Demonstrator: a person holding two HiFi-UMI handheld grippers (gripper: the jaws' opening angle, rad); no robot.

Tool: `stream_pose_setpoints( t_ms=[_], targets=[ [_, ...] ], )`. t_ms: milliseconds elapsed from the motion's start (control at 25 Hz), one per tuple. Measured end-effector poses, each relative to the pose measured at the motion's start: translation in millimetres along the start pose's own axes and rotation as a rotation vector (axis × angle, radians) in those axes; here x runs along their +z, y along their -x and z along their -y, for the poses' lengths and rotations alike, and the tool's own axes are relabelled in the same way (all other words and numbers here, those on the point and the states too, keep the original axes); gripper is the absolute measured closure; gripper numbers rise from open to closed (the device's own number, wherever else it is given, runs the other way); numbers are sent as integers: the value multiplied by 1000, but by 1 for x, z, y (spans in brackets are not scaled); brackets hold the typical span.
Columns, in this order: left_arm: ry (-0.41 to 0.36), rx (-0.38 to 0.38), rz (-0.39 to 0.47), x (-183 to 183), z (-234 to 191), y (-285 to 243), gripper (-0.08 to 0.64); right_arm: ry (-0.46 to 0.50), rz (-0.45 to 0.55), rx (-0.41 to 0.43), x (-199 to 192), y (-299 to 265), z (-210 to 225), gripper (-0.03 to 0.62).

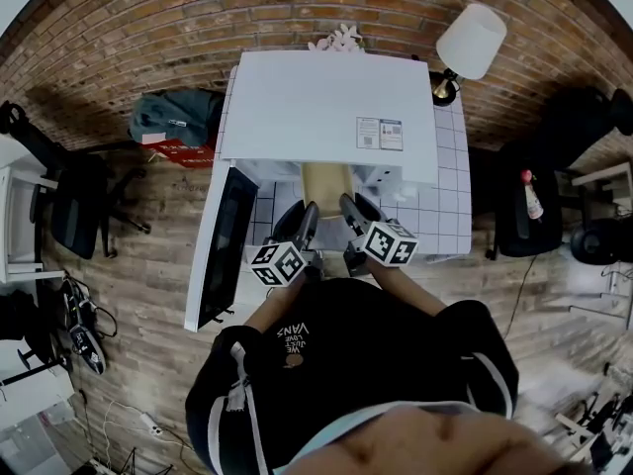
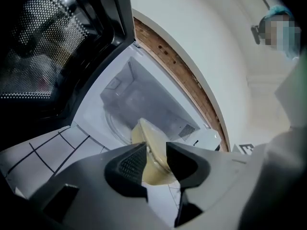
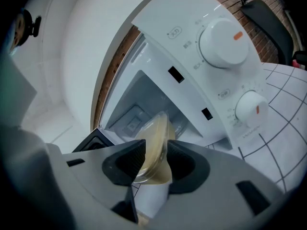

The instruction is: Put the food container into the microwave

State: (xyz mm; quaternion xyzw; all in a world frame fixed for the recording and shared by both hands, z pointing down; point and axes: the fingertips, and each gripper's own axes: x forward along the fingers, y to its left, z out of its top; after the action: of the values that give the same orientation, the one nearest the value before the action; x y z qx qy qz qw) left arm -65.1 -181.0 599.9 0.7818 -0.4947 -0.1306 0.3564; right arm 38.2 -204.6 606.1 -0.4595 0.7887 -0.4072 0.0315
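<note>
The left gripper [image 2: 156, 155] has its jaws partway apart and clamped on the container [image 2: 144, 134]; the pale rim sits pinched between the two dark pads. The right gripper [image 3: 156, 153] holds the opposite edge of the container [image 3: 154, 131] the same way, jaws partly closed with the pads pressing on the clear lid and beige base.

In the head view the left gripper [image 1: 303, 218] and right gripper [image 1: 352, 212] angle inward toward each other; the container [image 1: 327, 181] hangs between their tips, just ahead of both, at the mouth of the microwave [image 1: 326, 102].

Ahead of the left gripper lies the open white cavity [image 2: 132, 87], with the glass turntable [image 2: 114, 123] just beyond the container's far end; whether the container touches it cannot be told. The dark door [image 2: 57, 47] stands swung open up and to the left of this gripper; the tiled table [image 2: 43, 150] lies below and to its left.

Ahead of the right gripper the cavity [image 3: 139, 109] opens behind the container; the panel with two white knobs [image 3: 223, 42] stands up and to the right of the jaws; the tiled table [image 3: 283, 109] lies further right.
</note>
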Motion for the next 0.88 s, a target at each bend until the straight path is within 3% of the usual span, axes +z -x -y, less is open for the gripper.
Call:
stream_pose_setpoints(
  t_ms=[880],
  targets=[
    [14,7,-26,15,-35,-43,430,8,-5,-31,19,-55,16,460]
  ],
)
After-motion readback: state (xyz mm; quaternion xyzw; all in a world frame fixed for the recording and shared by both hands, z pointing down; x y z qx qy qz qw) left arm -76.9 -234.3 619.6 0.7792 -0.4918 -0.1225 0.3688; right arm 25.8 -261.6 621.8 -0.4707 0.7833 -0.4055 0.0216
